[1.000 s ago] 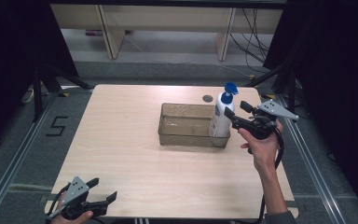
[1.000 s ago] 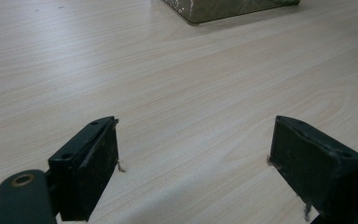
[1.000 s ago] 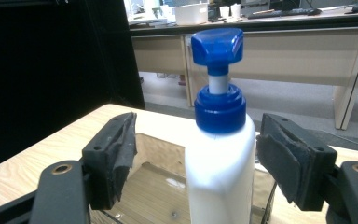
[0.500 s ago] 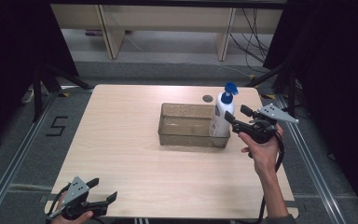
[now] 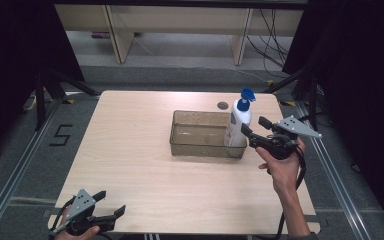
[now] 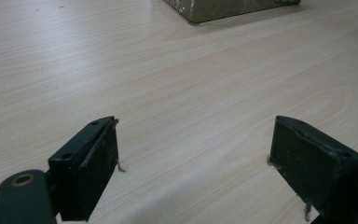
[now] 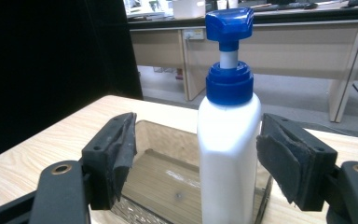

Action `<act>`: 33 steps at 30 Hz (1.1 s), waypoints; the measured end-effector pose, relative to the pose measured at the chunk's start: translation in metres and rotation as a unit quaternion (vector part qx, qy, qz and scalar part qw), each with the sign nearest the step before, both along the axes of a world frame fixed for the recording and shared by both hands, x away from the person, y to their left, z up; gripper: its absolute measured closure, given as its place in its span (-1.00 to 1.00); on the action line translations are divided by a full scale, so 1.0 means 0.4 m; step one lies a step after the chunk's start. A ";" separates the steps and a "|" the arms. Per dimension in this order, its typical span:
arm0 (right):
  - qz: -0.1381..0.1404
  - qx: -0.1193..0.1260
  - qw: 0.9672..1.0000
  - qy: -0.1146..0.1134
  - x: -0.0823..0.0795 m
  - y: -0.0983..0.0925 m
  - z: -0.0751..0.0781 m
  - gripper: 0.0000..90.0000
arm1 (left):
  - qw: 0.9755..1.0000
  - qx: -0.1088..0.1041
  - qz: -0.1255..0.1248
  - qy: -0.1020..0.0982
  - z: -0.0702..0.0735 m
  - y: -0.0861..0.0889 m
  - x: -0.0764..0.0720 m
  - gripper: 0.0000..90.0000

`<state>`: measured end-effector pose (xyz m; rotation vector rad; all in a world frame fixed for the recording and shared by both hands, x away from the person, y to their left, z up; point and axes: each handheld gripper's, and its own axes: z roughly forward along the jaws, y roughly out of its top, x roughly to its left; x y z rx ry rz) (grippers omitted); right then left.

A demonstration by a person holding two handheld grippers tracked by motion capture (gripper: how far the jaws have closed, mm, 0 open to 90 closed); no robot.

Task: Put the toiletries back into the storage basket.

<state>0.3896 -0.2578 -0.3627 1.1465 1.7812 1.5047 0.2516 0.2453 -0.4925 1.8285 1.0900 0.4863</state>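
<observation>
Bottle (image 7: pixel 228 154) being straddled by right gripper (image 7: pixel 196 158), jaws spread, pads not touching. Bottle standing upright in bin's (image 5: pixel 200 131) right end. Left gripper (image 5: pixel 107 212) open, being held idle at near table edge.

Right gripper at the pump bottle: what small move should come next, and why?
Probably draw the right gripper straight back from the pump bottle. The bottle stands upright in the clear bin, and the jaws are open, one pad near its side, the other well clear, so nothing is gripped.
</observation>
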 end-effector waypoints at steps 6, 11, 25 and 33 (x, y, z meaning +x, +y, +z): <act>-0.005 0.002 1.000 0.001 -0.016 0.000 -0.005 -0.37 | 1.000 0.000 0.000 0.000 -0.001 0.000 0.000 -0.67; -0.001 -0.003 1.000 0.007 -0.023 -0.003 -0.014 -0.38 | 1.000 0.000 0.000 0.000 0.000 0.000 0.000 -0.67; 0.012 -0.005 1.000 0.023 -0.044 0.006 -0.050 -0.48 | 1.000 -0.001 -0.002 0.001 0.000 0.000 0.000 -0.67; 0.023 -0.009 0.999 0.021 -0.056 0.024 -0.068 -0.49 | 1.000 0.001 -0.002 0.000 0.000 0.001 0.000 -0.67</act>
